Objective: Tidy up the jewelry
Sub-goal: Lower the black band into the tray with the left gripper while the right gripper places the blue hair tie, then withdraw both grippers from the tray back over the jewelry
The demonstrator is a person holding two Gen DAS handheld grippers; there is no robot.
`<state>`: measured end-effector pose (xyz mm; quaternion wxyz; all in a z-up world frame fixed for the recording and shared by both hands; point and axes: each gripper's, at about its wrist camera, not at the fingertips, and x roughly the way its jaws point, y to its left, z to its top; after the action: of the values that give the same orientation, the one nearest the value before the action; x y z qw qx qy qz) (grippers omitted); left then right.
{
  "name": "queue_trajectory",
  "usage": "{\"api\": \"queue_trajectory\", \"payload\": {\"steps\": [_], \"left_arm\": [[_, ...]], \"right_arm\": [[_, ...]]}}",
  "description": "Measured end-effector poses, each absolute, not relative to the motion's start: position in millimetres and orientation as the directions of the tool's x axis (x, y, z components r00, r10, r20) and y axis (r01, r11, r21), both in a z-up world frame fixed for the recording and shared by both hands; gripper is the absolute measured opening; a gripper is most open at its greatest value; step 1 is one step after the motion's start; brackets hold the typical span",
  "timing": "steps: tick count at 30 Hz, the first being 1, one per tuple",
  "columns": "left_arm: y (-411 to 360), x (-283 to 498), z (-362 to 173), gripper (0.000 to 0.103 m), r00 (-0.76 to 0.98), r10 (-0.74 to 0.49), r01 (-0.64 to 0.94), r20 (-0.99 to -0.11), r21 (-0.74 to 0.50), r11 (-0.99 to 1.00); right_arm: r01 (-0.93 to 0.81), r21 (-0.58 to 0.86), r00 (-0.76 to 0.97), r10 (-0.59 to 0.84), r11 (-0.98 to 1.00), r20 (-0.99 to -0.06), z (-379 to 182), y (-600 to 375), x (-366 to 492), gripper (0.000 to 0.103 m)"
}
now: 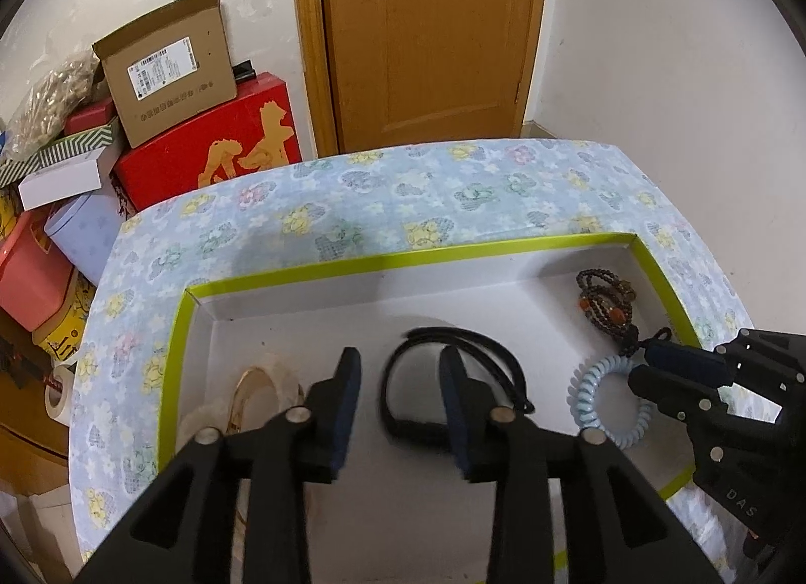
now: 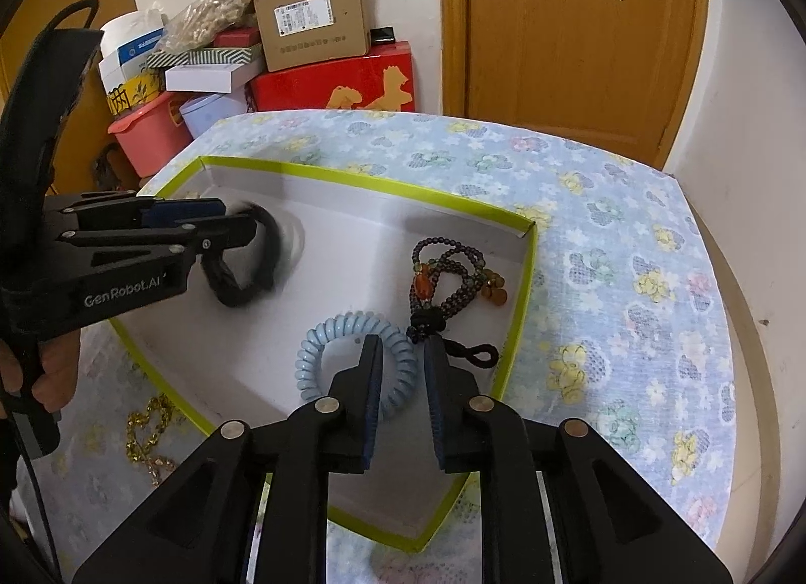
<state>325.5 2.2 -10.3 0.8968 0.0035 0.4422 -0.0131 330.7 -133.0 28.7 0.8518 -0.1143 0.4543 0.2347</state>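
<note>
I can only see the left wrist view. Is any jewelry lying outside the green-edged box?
Observer: Yes. A gold chain lies on the floral cloth, just outside the box rim.
Operator: Is the right hand-held gripper clamped on the blue coil?
Observer: No. The right hand-held gripper straddles one side of the blue coil, and white box floor shows between the coil and one pad.
</note>
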Motion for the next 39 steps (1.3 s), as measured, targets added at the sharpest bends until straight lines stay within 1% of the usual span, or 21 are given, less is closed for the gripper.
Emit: {"api": "queue_trajectory", "payload": {"steps": [8, 14, 20, 22, 24, 33, 39], "left_arm": [[4.4, 314.2, -5.8, 0.035, 0.616, -0.017, 0.013, -0.788, -0.011, 1.0], [4.2, 287.8, 4.8, 0.035, 0.634, -0.027, 0.009, -0.773, -0.027, 1.0], [0.2, 245.8, 24.2, 0.035, 0.671, -0.04, 0.005, -0.74, -0.05, 0.999], [-2.4, 228.8, 30.0, 0.035, 0.682, -0.042, 0.002, -0.73, -0.055, 0.998], [-4.6, 212.9, 33.6, 0.035, 0.69, -0.042, 0.001, -0.723, -0.057, 0.998], [-15.2, 136.6, 38.3, 0.035, 0.716, -0.053, 0.016, -0.696, -0.06, 0.998], [-14.4, 98.6, 37.4, 0.035, 0.723, -0.045, 0.0, -0.689, -0.066, 0.998]], "right_arm": [[-0.498, 0.024, 0.487, 0.302, 0.867, -0.82, 35.5, -137.8, 322.1, 0.017], [-0.492, 0.033, 0.504, 0.315, 0.87, -0.805, 49.6, -145.1, 303.8, 0.017], [-0.498, 0.048, 0.521, 0.343, 0.866, -0.782, 68.6, -152.5, 271.7, 0.019], [-0.502, 0.051, 0.526, 0.352, 0.863, -0.774, 74.1, -155.5, 257.7, 0.025], [-0.508, 0.054, 0.531, 0.362, 0.86, -0.766, 79.0, -158.1, 240.5, 0.027], [-0.523, 0.085, 0.532, 0.403, 0.848, -0.745, 89.4, -172.9, 168.3, 0.027], [-0.51, 0.118, 0.515, 0.413, 0.852, -0.751, 84.7, -183.1, 133.6, 0.027]]}}
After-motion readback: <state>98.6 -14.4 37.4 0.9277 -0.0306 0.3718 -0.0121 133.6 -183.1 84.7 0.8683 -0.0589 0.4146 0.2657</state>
